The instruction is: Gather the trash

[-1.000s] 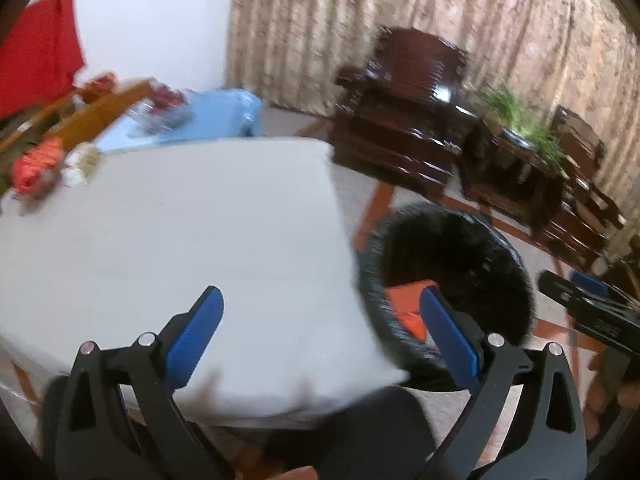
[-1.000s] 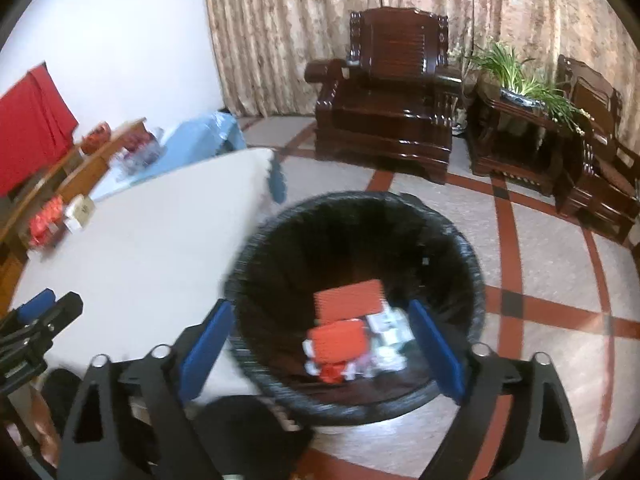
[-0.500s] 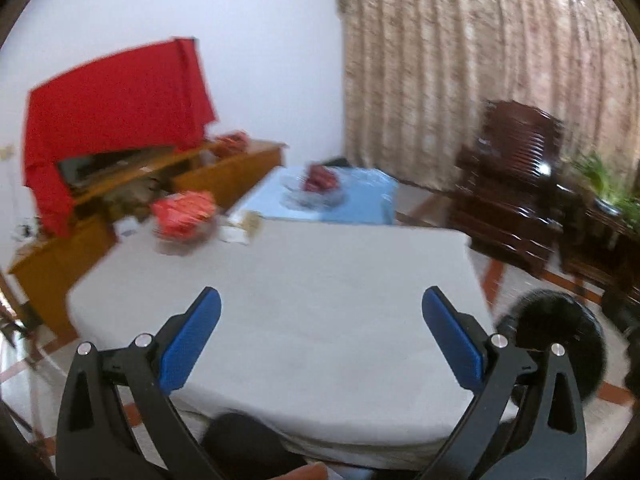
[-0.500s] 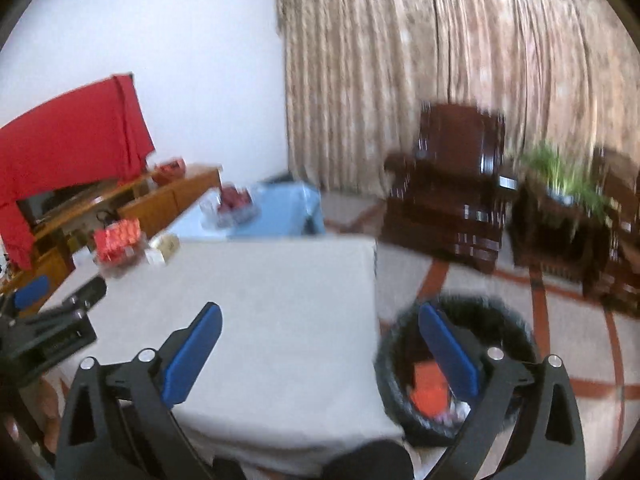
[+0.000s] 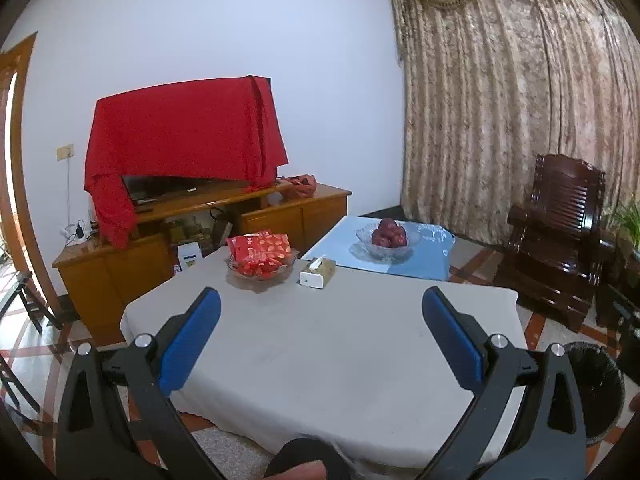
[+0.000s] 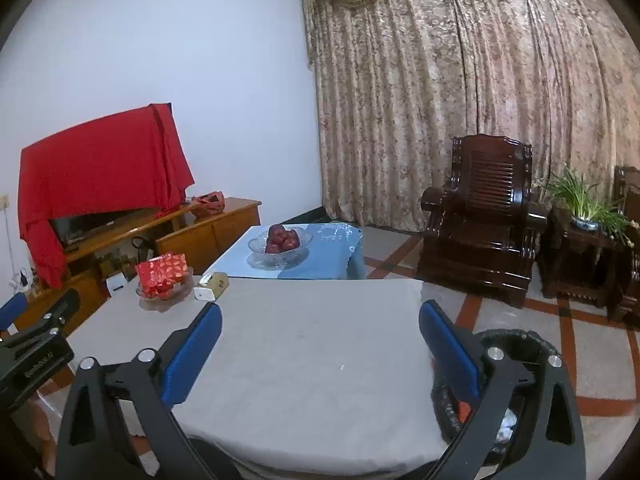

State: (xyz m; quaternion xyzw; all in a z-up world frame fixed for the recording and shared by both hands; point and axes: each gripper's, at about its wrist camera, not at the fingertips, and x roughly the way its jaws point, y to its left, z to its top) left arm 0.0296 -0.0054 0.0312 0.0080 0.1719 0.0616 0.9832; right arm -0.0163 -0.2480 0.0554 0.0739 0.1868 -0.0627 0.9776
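Bin's mostly out of sight

Right gripper finger (image 6: 448, 350) covers half the bin (image 6: 516, 338), so its contents are just red and white bits. A red cloth (image 5: 184, 132) hides most of the TV.

Left gripper (image 5: 320, 336): jaws spread wide, nothing between the blue pads (image 5: 188, 344), fingers level and pointing forward. Right gripper (image 6: 320, 344): jaws likewise spread wide, nothing between its blue pads (image 6: 192, 354). In the right wrist view the left gripper shows beyond the left finger, well apart.
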